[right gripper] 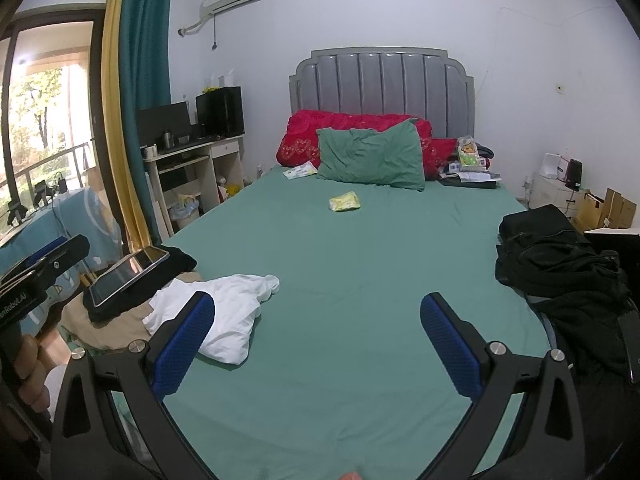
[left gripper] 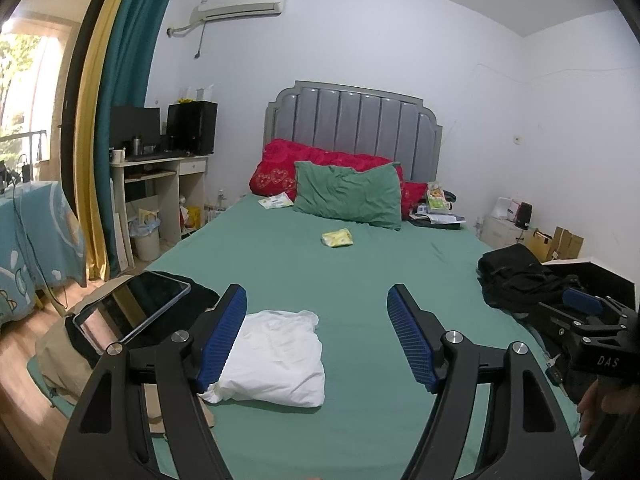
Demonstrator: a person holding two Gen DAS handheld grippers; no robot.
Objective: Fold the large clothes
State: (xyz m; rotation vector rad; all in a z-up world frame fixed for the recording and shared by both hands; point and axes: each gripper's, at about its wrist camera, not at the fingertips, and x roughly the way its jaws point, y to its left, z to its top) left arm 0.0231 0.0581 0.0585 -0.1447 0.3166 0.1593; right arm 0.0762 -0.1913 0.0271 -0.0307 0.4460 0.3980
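Bed (right gripper: 360, 300): wide bare green sheet through the middle. White garment (left gripper: 276, 360) lies crumpled near the left edge, beside a tablet (left gripper: 132, 312) on dark and tan clothes. Black clothes (right gripper: 560, 272) heaped at the right edge. Pillow (right gripper: 370, 156) and yellow packet (right gripper: 345, 201) far. Left gripper (left gripper: 316, 332) and right gripper (right gripper: 318, 344) hover level over the near sheet, fingers spread wide, holding nothing.

- The green sheet (right gripper: 360, 280) lies bare through the middle of the bed, open room between both sides.
- Left edge: white garment (left gripper: 276, 356) beside a tablet (left gripper: 132, 308) on a dark and tan clothes pile (right gripper: 108, 324) (crowded there).
- Right edge: black clothes heap (right gripper: 560, 264).
- Far off: yellow packet (right gripper: 345, 201), green pillow (right gripper: 370, 156).
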